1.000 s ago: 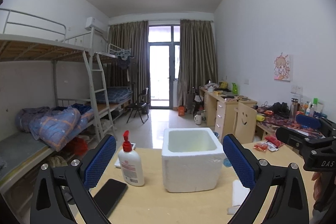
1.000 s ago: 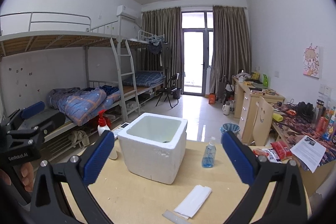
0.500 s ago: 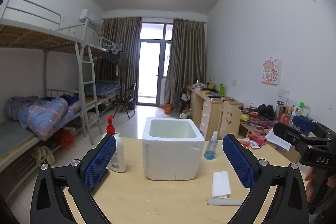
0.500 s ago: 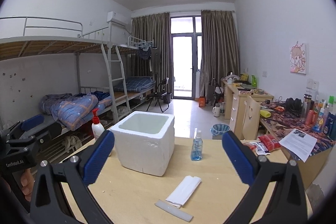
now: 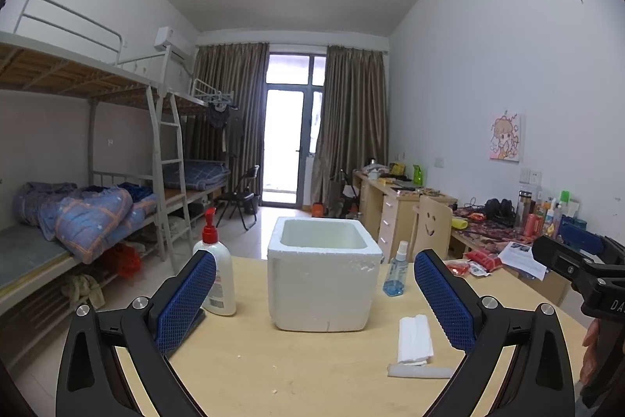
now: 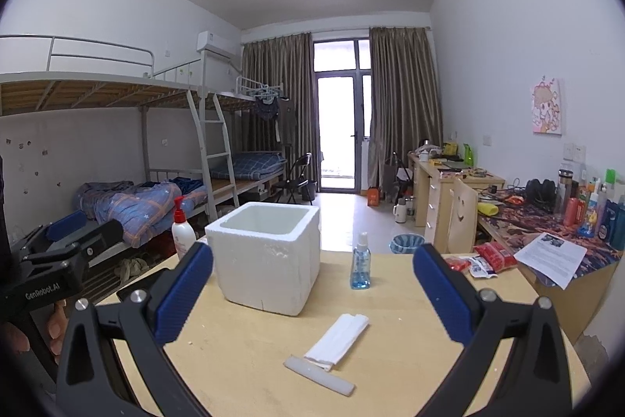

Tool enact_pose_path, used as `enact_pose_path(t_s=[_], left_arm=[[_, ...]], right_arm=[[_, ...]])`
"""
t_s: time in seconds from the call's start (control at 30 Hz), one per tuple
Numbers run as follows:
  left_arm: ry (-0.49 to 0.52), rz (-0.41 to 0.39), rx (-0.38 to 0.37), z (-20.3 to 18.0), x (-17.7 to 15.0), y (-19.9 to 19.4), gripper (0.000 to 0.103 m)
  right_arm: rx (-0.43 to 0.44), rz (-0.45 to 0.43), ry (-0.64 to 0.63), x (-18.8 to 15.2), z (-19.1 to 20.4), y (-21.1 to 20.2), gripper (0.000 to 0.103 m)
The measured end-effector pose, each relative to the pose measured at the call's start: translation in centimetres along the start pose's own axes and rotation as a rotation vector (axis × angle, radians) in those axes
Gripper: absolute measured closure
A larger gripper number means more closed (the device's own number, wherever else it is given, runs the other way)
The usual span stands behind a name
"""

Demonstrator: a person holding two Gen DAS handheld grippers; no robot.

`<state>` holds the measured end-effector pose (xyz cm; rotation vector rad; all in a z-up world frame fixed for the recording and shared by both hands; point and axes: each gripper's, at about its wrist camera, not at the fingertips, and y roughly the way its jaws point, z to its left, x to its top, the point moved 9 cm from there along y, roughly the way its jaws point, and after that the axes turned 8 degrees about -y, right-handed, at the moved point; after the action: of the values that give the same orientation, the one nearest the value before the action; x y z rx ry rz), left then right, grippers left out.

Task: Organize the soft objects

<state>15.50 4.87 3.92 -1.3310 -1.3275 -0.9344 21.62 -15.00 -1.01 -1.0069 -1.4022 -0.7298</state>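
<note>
A white foam box (image 5: pixel 323 272) (image 6: pixel 267 253), open at the top, stands in the middle of the wooden table (image 5: pixel 312 370). A folded white soft pad (image 5: pixel 415 339) (image 6: pixel 339 338) lies to its right, with a pale flat strip (image 5: pixel 420 372) (image 6: pixel 318 374) at its near end. My left gripper (image 5: pixel 314 299) is open, held back from the box with nothing between its blue pads. My right gripper (image 6: pixel 312 294) is open too, above the table short of the white pad. Each gripper shows at the edge of the other's view.
A white pump bottle with a red top (image 5: pixel 215 270) (image 6: pixel 183 235) stands left of the box. A small blue spray bottle (image 5: pixel 395 274) (image 6: pixel 360 267) stands right of it. A dark phone (image 5: pixel 191 319) lies by the pump bottle. Bunk beds line the left wall, cluttered desks the right.
Both grippers have pulled back and swung toward the box, so it now sits centred in the left view. The spray bottle and white pad came into the left view. Both stayed open.
</note>
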Motion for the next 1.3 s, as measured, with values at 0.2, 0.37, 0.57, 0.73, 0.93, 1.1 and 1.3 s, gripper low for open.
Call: enact_pose_path(t_s=[0.2, 0.37, 0.57, 0.73, 0.93, 1.1, 1.3], left_arm=[[0.039, -0.025, 0.001, -0.6, -1.2, -0.6, 0.001], [0.039, -0.041, -0.012, -0.5, -2.1, -1.1, 0.001], [0.072, -0.060, -0.029, -1.1, -3.1, -1.3, 0.001], [0.094, -0.062, -0.021, -1.0, -3.9, -1.2, 0.001], [0.114, -0.051, -0.041, -1.3, -5.3, -1.0, 0.001], [0.109, -0.024, -0.070, -1.7, -6.5, -0.4, 0.001], [0.126, 0.027, -0.111, -2.4, -8.2, 0.3, 0.001]], right_arm=[[-0.013, 0.001, -0.003, -1.7, -0.2, -0.3, 0.000], [0.000, 0.002, -0.001, -2.5, 0.0, -0.5, 0.000], [0.031, -0.025, -0.033, -3.6, 1.0, -1.4, 0.000], [0.047, -0.025, -0.065, -4.4, 1.8, -1.7, 0.000], [0.058, -0.003, -0.073, -5.7, 2.1, -1.5, 0.000], [0.075, -0.004, -0.059, -6.6, 1.8, -1.5, 0.000], [0.075, 0.013, -0.040, -7.7, 0.9, -1.2, 0.000]])
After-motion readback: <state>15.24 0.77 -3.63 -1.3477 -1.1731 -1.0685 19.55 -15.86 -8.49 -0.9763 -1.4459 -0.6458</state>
